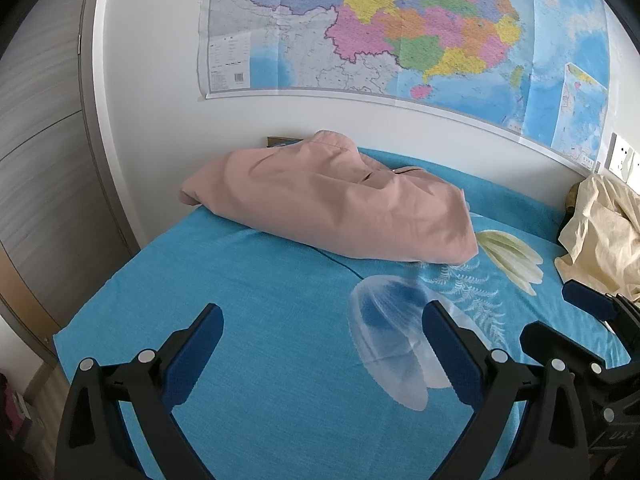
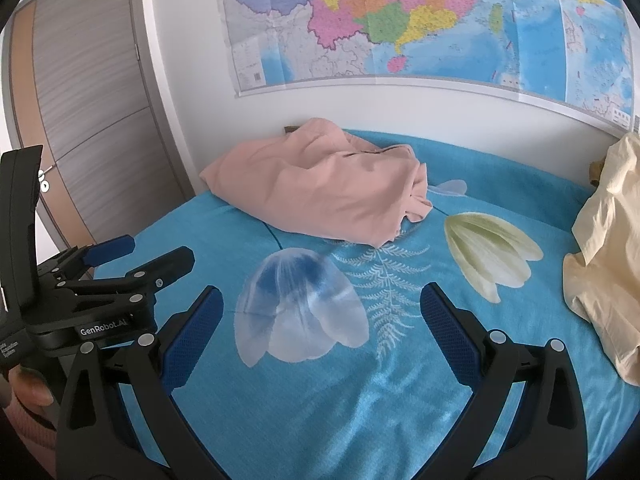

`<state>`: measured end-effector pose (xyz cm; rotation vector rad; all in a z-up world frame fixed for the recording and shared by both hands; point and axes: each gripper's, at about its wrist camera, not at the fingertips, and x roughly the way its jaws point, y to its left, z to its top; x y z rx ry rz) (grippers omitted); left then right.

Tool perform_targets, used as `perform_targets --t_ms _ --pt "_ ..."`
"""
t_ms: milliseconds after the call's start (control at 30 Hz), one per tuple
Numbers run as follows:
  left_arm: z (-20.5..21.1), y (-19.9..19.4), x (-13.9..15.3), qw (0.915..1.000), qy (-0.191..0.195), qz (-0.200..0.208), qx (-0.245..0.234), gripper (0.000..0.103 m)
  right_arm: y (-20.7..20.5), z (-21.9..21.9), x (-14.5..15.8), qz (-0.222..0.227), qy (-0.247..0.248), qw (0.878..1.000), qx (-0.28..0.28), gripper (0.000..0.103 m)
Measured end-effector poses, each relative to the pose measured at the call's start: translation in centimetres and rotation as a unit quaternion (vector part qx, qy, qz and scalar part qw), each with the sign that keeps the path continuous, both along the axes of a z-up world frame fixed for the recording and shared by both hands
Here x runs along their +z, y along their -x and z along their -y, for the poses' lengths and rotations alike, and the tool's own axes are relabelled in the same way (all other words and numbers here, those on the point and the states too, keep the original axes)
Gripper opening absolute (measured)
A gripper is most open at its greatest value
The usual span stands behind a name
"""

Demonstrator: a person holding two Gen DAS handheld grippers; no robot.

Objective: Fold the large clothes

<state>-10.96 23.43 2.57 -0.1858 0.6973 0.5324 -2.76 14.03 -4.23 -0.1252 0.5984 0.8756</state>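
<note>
Now: pink garment (image 1: 332, 208) bunched at far edge of blue bedspread (image 1: 260, 360), near wall under map (image 1: 400, 28). Lies at 12 o'clock from left gripper (image 1: 322, 330), 11 o'clock from right gripper (image 2: 320, 314); long axis runs 10-to-4. Both grippers spread apart, empty, hovering well short of it. Left looks marginally nearer. Cream garment (image 2: 604, 240) sits at 3 o'clock, untouched.
</note>
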Motion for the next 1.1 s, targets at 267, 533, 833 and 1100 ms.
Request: perform_targets --t_ms 267,533,833,1100 --pt "-0.11 -0.10 -0.04 1.0000 0.000 0.000 -0.001 0.097 -0.07 0.05 -0.08 -0.001 0.001 1.000 0.000 0.097" --pt "0.03 -0.01 -0.10 1.0000 0.003 -0.001 -0.001 0.097 -0.13 0.07 -0.16 -0.003 0.002 1.000 -0.001 0.097" --pt "0.20 0.05 -0.13 1.0000 0.002 0.000 -0.002 0.097 -0.15 0.12 -0.18 -0.004 0.002 1.000 -0.001 0.097" --pt "0.35 0.06 -0.17 1.0000 0.001 -0.001 -0.001 0.097 -0.12 0.20 -0.28 -0.005 0.002 1.000 -0.004 0.097"
